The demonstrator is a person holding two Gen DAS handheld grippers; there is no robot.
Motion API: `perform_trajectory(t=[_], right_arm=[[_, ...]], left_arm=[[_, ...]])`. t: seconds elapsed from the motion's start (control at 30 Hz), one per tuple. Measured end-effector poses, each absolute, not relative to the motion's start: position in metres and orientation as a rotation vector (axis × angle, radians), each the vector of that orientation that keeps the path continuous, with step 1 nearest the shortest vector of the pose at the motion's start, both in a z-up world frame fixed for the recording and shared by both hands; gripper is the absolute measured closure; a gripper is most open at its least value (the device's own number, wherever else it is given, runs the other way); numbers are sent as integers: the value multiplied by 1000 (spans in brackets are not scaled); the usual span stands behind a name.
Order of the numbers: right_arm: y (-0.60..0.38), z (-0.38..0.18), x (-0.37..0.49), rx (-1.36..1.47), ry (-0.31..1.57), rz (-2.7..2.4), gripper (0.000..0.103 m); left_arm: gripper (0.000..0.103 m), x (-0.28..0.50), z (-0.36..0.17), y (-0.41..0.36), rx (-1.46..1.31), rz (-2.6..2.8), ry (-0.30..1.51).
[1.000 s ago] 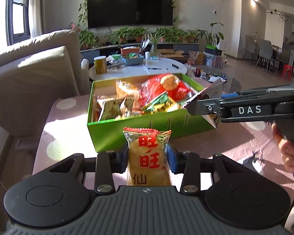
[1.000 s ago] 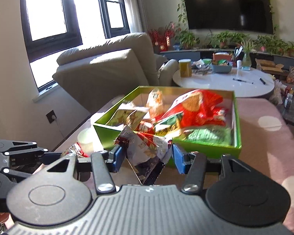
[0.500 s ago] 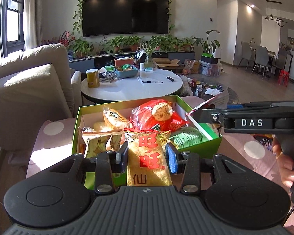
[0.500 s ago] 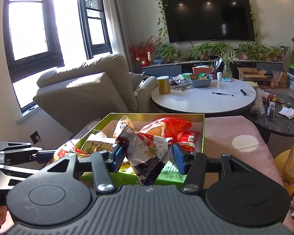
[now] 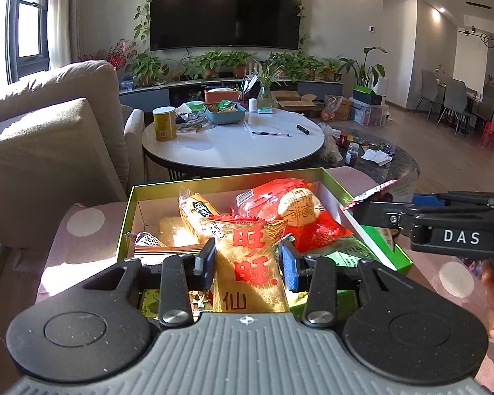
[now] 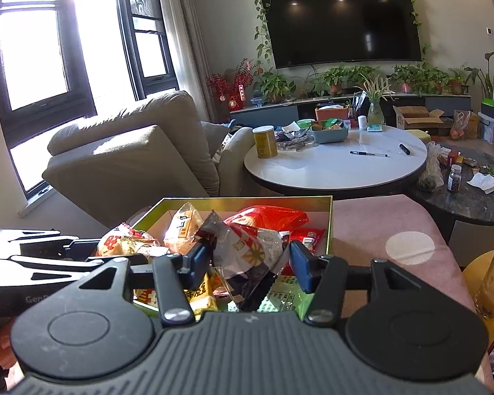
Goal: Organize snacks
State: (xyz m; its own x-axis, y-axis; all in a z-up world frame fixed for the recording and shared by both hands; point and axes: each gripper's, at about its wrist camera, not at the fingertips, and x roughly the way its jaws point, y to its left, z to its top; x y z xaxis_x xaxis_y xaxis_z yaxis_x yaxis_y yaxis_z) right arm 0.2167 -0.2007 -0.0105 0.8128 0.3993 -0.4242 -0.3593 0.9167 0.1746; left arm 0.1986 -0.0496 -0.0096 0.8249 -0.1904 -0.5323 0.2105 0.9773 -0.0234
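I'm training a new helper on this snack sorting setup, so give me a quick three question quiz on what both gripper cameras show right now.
1. True or false: the left gripper carries nothing.
2. What is between the right gripper's pads? A) a pen B) a crinkled silver and red packet C) a yellow can
3. Fill in: the snacks are going into a ___ box.

Key
1. False: it is shut on a yellow snack packet with red characters.
2. B
3. Green; it already holds a large red bag and other packets.
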Motion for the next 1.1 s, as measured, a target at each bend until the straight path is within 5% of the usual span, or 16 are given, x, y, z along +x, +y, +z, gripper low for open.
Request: perform_trajectory(t=[1.0, 1.1], right_arm=[[-203, -22, 253, 135, 563, 329, 23], [-204, -23, 255, 168, 579, 338, 23]], left_arm=[[65, 256, -25, -49, -48, -150, 574], [47, 254, -28, -49, -46, -158, 578]])
